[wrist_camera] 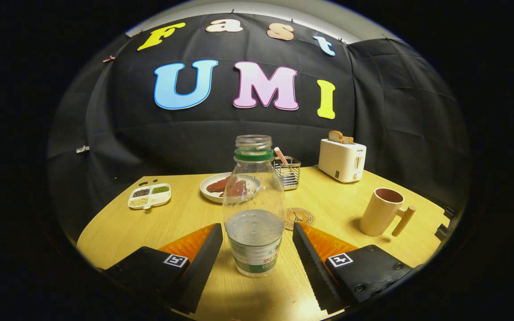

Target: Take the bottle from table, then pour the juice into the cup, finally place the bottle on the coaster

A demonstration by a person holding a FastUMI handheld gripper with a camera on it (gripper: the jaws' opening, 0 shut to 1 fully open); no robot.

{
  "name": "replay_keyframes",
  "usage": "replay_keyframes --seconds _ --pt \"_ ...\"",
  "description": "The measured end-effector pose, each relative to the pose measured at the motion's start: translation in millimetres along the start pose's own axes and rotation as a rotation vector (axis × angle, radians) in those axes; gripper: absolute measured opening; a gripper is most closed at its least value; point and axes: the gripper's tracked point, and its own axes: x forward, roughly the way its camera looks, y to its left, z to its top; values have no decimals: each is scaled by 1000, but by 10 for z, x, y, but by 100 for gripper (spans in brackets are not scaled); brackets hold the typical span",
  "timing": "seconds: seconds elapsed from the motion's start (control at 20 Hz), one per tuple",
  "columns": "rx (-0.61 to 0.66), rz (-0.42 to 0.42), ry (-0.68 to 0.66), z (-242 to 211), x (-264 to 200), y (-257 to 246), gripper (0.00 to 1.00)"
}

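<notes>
Straddling the uncapped bottle (pixel 253 209) on the table (pixel 150 227), my gripper (pixel 255 243) is spread wide, fingers clear either side, lined up to grab low for the cup (pixel 381 211) pour.

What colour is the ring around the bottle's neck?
Green, in the gripper view: the ring on the bottle.

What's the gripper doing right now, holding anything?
Gripper: open, holding nothing. The bottle stands on the table between its fingers, with a gap on each side.
</notes>
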Motion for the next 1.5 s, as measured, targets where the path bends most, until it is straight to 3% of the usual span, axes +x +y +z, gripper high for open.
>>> replay_keyframes --seconds 0.3,0.45,0.7,1.1,1.5 --pt "-43 -25 24 -108 82 36 95" --pt "-27 -27 26 -95 113 48 80" --pt "-19 -29 41 -88 140 57 77" --pt "32 33 68 6 -8 98 73" --pt "281 102 91 370 -152 42 73"
